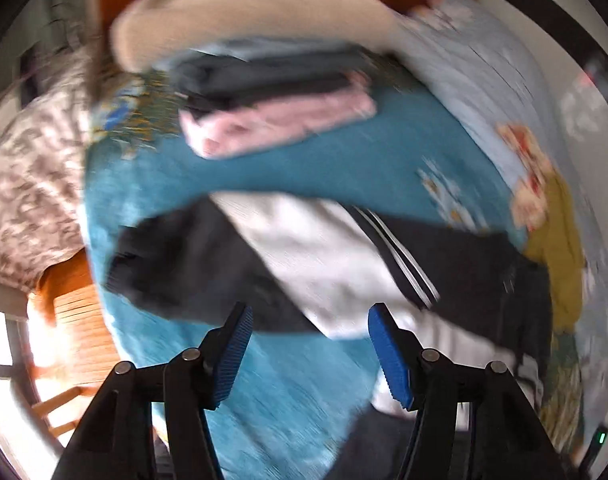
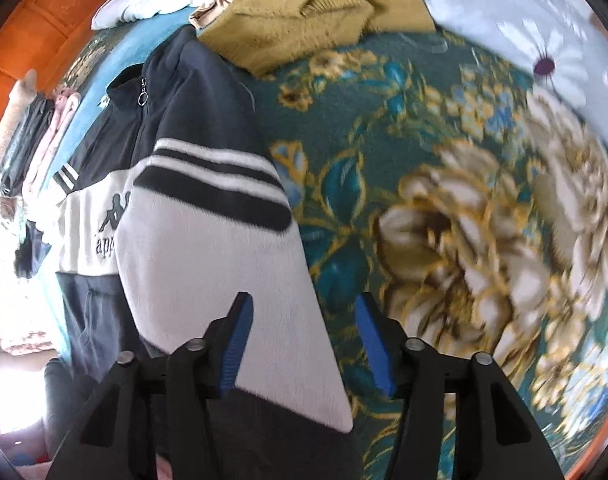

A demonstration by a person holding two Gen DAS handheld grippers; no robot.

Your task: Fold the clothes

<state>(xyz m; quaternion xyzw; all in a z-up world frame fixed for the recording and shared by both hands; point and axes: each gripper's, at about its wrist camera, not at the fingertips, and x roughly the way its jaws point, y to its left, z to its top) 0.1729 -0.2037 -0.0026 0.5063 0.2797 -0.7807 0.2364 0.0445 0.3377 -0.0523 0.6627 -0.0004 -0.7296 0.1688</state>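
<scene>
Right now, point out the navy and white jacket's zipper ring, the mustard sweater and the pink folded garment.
zipper ring [image 2: 142, 98], right wrist view, on the metal ring.
mustard sweater [image 2: 304, 8], right wrist view, on its fuzzy body.
pink folded garment [image 1: 279, 120], left wrist view, on its top face.

Fleecy cloth jacket [image 2: 207, 248] on plush blanket [image 2: 444, 220].

Jacket [image 2: 207, 216] on blanket [image 2: 384, 168], sweater [image 2: 304, 12] behind it
</scene>
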